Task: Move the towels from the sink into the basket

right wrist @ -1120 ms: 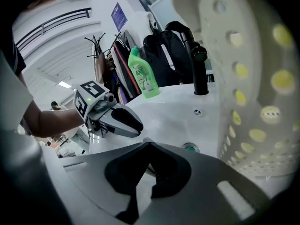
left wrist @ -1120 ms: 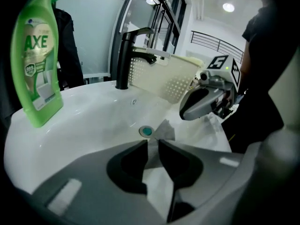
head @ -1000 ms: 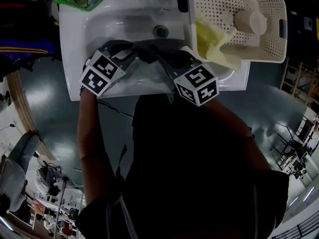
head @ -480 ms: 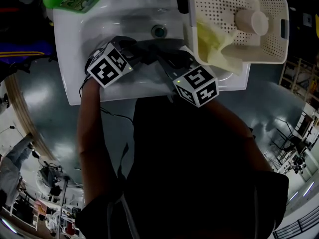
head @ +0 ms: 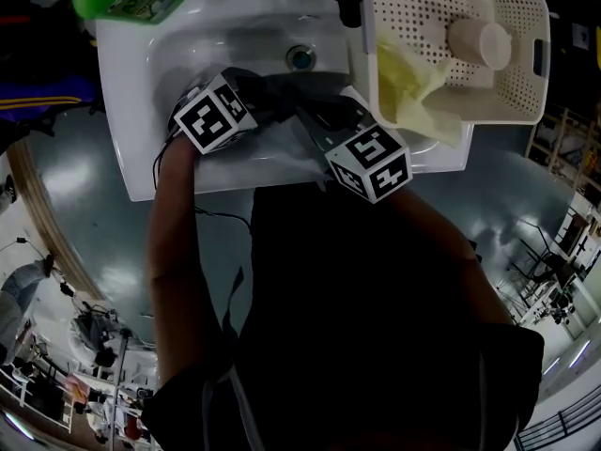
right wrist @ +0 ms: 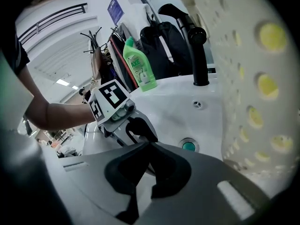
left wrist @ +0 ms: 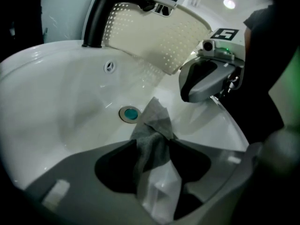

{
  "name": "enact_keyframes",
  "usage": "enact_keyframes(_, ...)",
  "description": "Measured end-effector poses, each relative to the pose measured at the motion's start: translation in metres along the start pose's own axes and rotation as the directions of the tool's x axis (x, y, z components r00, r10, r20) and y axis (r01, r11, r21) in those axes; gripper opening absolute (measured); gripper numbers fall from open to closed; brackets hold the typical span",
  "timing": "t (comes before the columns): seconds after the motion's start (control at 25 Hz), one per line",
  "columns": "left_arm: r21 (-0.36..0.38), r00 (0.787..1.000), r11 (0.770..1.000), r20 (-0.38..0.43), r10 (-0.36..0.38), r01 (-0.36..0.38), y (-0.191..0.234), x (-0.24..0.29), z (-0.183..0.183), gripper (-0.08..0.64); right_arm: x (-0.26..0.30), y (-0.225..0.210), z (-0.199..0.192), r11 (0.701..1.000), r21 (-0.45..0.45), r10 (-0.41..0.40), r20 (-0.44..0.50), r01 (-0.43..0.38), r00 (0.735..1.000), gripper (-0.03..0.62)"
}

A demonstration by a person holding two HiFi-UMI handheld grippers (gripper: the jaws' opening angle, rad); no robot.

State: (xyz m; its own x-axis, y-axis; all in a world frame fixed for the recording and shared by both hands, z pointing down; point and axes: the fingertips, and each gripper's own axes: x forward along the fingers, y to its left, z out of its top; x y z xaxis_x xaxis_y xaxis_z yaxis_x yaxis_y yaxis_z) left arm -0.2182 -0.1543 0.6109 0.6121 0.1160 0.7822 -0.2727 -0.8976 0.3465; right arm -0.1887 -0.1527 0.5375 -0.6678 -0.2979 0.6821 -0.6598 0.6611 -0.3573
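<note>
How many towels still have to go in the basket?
Done: one yellow towel hangs in the basket, draped over its edge. In hand: nothing is gripped. The left tongs have just been opening, with a grey towel standing between them in the sink. Left: that grey towel, the only one I can see in the sink, needs grabbing and carrying over to the basket.

left gripper: jaws just opened, towel between | right gripper: jaws together
</note>
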Motion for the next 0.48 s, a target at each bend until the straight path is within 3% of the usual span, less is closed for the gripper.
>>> enact_keyframes(0.16,-0.012,1.000,1.000,0.010,-0.022,0.022,0.001,0.005,-0.007,0.161,0.004,0.006,-0.001,1.000,0.002,0.004,0.001,-0.004,1.000,-0.006)
enact_keyframes(0.32,0.013,1.000,1.000,-0.025,-0.018,0.019,0.000,0.006,-0.015,0.038,0.004,0.011,0.000,1.000,0.000,0.004,0.005,-0.004,1.000,-0.006)
enact_keyframes(0.48,0.039,0.999,0.999,-0.039,-0.031,0.033,-0.005,0.007,-0.015,0.015,0.002,0.009,0.001,1.000,-0.004,-0.001,0.016,0.001,1.000,-0.006)
